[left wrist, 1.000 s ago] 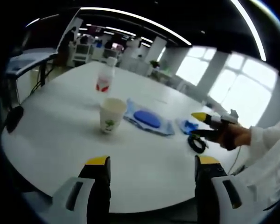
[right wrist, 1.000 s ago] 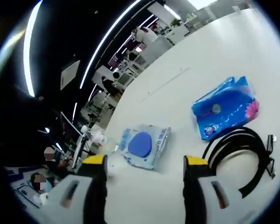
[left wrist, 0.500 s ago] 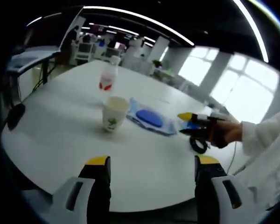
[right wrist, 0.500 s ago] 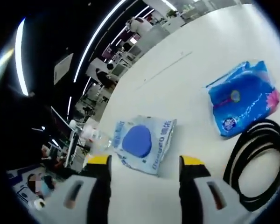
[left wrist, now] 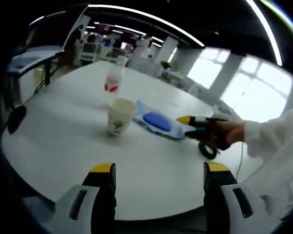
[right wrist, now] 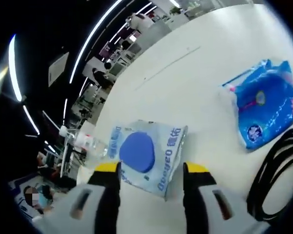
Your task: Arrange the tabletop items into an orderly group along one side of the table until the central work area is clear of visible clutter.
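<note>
The wipes pack (right wrist: 149,157) lies flat on the white desk (left wrist: 63,141), right in front of my right tool (right wrist: 149,170), whose jaws stand apart with the pack's near edge between their yellow tips, nothing clamped yet. In the left gripper view the same pack (left wrist: 156,122) sits just beside the paper cup (left wrist: 119,116), with my right tool (left wrist: 188,127) reaching in at its near corner.

I judge it a soft, floppy pouch with some weight from the damp wipes inside, and a slick film that may slip. The blue oval lid in the middle is the stiff part, so I would pinch the edge seam or the corner and drag it, not lift from the lid. There is blue lettering on the film (too blurred and turned for me to read).

To its right lies a blue tissue packet (right wrist: 263,112), light and squashy, with small round marks I cannot make out, and below that a coil of black cable (right wrist: 276,180). Beyond the cup stands a clear bottle (left wrist: 113,78) with a red label, unreadable.

My left tool (left wrist: 157,171) hangs open and empty above the near desk edge.
</note>
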`<action>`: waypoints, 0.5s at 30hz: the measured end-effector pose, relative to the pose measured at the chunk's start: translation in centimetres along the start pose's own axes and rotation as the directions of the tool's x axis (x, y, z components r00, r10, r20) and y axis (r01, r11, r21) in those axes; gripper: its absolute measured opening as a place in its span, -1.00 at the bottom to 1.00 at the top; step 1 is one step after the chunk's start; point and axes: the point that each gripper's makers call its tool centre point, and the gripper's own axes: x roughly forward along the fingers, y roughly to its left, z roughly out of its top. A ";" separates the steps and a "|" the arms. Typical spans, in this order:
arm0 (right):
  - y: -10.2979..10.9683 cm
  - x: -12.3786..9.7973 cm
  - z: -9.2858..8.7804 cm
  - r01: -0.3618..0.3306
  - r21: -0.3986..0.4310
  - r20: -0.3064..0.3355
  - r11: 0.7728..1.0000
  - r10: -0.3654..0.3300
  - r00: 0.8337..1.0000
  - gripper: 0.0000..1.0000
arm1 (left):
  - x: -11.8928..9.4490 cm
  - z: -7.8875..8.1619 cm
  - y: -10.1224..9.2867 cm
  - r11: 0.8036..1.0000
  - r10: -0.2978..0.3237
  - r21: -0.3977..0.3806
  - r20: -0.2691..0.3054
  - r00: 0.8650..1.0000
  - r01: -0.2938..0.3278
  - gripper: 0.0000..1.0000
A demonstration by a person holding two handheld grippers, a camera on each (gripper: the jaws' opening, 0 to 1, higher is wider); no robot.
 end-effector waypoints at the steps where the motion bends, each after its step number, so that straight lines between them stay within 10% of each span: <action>1: 0.0 0.2 0.0 -0.001 0.008 0.000 1.000 0.001 1.000 -0.14 | 0.0 0.0 0.0 1.000 -0.001 0.000 0.001 1.000 0.001 0.39; 9: -2.0 0.7 -1.4 0.067 0.049 -0.078 0.997 -0.063 0.995 -0.89 | 0.4 -0.6 -0.1 0.999 0.016 0.042 -0.031 0.999 -0.015 0.49; 15: -2.3 0.9 -1.2 0.035 0.180 -0.038 0.983 -0.028 0.999 -0.99 | 0.3 -0.7 -0.2 0.999 0.006 0.049 -0.039 0.999 -0.005 0.50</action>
